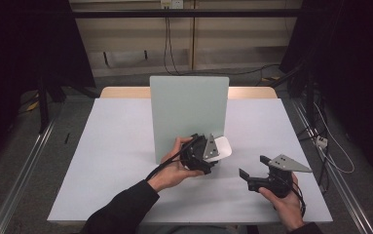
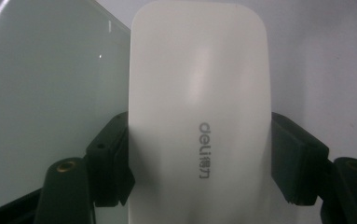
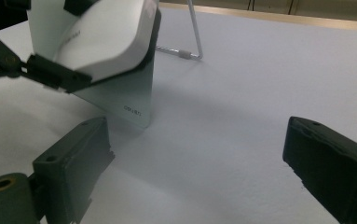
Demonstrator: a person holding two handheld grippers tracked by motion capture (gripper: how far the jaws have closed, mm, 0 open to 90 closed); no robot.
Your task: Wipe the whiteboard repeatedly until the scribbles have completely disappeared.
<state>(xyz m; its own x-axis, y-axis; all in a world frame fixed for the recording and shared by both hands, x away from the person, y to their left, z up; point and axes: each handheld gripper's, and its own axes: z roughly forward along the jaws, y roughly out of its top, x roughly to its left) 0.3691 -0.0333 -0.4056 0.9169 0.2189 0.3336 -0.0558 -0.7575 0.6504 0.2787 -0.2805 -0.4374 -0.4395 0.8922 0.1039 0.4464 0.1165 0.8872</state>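
A white computer mouse (image 1: 224, 147) marked "deli" is clamped at its sides by the black jaws of my left gripper (image 1: 212, 155). In the left gripper view the mouse (image 2: 199, 102) runs lengthwise away from the camera, with a pad (image 2: 111, 158) on each flank. The right gripper view shows the mouse (image 3: 106, 32) held off the table, against the lower right corner of an upright pale green board (image 3: 129, 95). My right gripper (image 1: 253, 165) rests low at the front right with its jaws wide apart and nothing between them (image 3: 195, 158).
The green board (image 1: 189, 112) stands mid-table on a wire stand (image 3: 192, 37) and blocks the space behind the mouse. A white sheet (image 1: 116, 146) covers the table. Dark curtains, cables and floor rails surround it.
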